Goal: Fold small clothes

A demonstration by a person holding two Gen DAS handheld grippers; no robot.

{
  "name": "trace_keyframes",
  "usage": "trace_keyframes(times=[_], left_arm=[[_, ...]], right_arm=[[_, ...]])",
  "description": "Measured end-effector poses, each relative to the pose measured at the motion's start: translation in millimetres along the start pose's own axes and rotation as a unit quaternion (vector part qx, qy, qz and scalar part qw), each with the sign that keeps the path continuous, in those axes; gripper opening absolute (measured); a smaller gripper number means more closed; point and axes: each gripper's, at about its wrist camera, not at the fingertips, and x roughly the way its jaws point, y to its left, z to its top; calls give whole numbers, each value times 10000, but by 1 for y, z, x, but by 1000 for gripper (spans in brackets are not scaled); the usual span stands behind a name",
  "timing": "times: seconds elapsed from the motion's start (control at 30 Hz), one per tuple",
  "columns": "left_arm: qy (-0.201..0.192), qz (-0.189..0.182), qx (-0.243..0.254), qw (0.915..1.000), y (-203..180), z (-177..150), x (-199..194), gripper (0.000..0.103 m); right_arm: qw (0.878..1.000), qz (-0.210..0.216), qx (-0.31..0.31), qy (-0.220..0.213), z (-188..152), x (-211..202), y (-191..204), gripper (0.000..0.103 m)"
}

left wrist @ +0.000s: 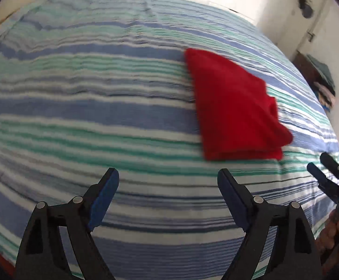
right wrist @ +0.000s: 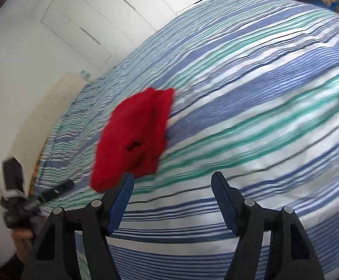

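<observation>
A small red garment [left wrist: 234, 109] lies folded in a compact stack on the striped bedsheet [left wrist: 88, 107]. In the left wrist view it is ahead and to the right of my left gripper [left wrist: 168, 179], which is open and empty above the sheet. In the right wrist view the red garment [right wrist: 134, 135] lies ahead and to the left of my right gripper [right wrist: 171, 184], which is open and empty, clear of the cloth. The right gripper also shows at the right edge of the left wrist view [left wrist: 325, 165]. The left gripper shows at the left edge of the right wrist view [right wrist: 55, 191].
The bed carries a blue, green and white striped sheet [right wrist: 251, 107]. White walls and cupboard doors [right wrist: 95, 18] stand behind it. A pile of clothes [left wrist: 323, 81] sits on furniture beyond the bed's right side.
</observation>
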Motion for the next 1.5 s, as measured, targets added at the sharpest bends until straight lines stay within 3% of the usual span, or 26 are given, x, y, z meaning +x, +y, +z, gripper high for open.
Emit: trace_keyframes(times=[0.07, 0.1, 0.23, 0.27, 0.3, 0.33, 0.4, 0.47, 0.57, 0.67, 0.73, 0.77, 0.8, 0.9, 0.97, 1.17, 1.2, 1.23, 1.27, 1.33, 1.4, 1.5], left_arm=[[36, 120, -412, 9991, 33, -20, -6, 85], [22, 143, -518, 9986, 38, -30, -8, 85], [-41, 230, -713, 9972, 54, -51, -14, 85], [-24, 273, -676, 9973, 55, -54, -13, 85], [-9, 299, -625, 9976, 53, -57, -10, 85], [-11, 303, -592, 9978, 53, -59, -8, 84], [-13, 272, -562, 9980, 54, -59, -6, 84], [33, 246, -547, 9982, 52, -60, -1, 84], [94, 284, -493, 9983, 51, -57, 5, 84], [78, 283, -513, 9982, 52, -57, 5, 84], [111, 314, -495, 9982, 53, -57, 6, 84], [103, 332, -466, 9983, 52, -56, 5, 84], [71, 331, -439, 9985, 50, -57, 4, 84], [72, 374, -352, 9987, 43, -55, 8, 85], [139, 513, -234, 9983, 38, -57, 15, 85], [102, 581, -106, 9982, 37, -61, 15, 85], [109, 572, -108, 9982, 38, -61, 15, 85], [114, 563, -106, 9983, 39, -62, 16, 85], [112, 556, -95, 9983, 39, -61, 16, 85], [98, 561, -54, 9984, 39, -63, 16, 86], [118, 583, -12, 9982, 37, -64, 20, 87], [136, 630, 24, 9979, 35, -63, 20, 87]], right_arm=[[9983, 448, 105, 359, 5, 30, 21, 69], [9975, 448, 245, 493, 8, 47, 28, 69], [9949, -119, 694, 717, 20, 101, 24, 67], [9945, -124, 678, 784, 24, 111, 23, 45], [9950, -225, 490, 843, 28, 116, 27, 8], [9963, -340, 298, 734, 32, 112, 35, 6], [9988, -296, -87, 382, 37, 86, 53, 5], [9980, -552, -197, 235, 32, 73, 53, 5], [9888, -1180, -65, 911, 15, 102, 23, 6], [9919, -979, -28, 813, 13, 103, 17, 9], [9928, -872, -112, 817, 17, 96, 22, 23], [9924, -872, -137, 861, 20, 92, 23, 40], [9926, -889, -185, 805, 24, 83, 25, 48], [9929, -987, -491, 446, 45, 60, 36, 48], [9930, -905, -663, 372, 74, 65, 44, 48], [9927, -892, -160, 793, 140, 148, 16, 47], [9910, -921, -127, 958, 142, 161, 10, 41], [9893, -970, -134, 1078, 141, 170, 6, 27], [9889, -1012, -155, 1073, 140, 171, 4, 5], [9940, -851, -160, 671, 135, 150, 11, 5], [9923, -1104, -163, 531, 127, 138, 7, 5], [9817, -1549, -303, 1069, 115, 163, -10, 6]])
